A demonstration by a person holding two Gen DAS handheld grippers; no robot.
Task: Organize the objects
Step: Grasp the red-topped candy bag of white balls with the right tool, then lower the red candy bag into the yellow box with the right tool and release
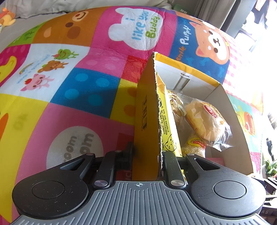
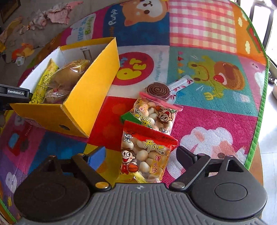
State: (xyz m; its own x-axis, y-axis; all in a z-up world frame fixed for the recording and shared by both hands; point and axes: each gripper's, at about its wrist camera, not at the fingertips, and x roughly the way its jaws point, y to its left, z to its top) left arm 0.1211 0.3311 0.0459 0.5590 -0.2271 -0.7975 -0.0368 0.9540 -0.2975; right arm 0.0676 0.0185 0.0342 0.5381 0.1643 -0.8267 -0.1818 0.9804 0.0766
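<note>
My left gripper (image 1: 148,152) is shut on the near wall of the yellow cardboard box (image 1: 147,112), one finger outside and one inside. In the box lie a wrapped bun (image 1: 206,121), a yellow packet (image 1: 168,121) and a bag of yellow grains (image 1: 193,147). In the right wrist view the box (image 2: 86,97) stands at the left. My right gripper (image 2: 140,154) is open low over a red bag of round biscuits (image 2: 147,155), which lies between its fingers untouched. Behind it lie a similar bag (image 2: 155,114) and a wrapped spiral lollipop (image 2: 157,90).
Everything rests on a colourful cartoon play mat (image 2: 199,34), whose green border (image 2: 258,112) runs down the right side with bare floor beyond. Scattered clothes (image 2: 57,13) and a plush toy (image 2: 22,50) lie on the grey surface beyond the box.
</note>
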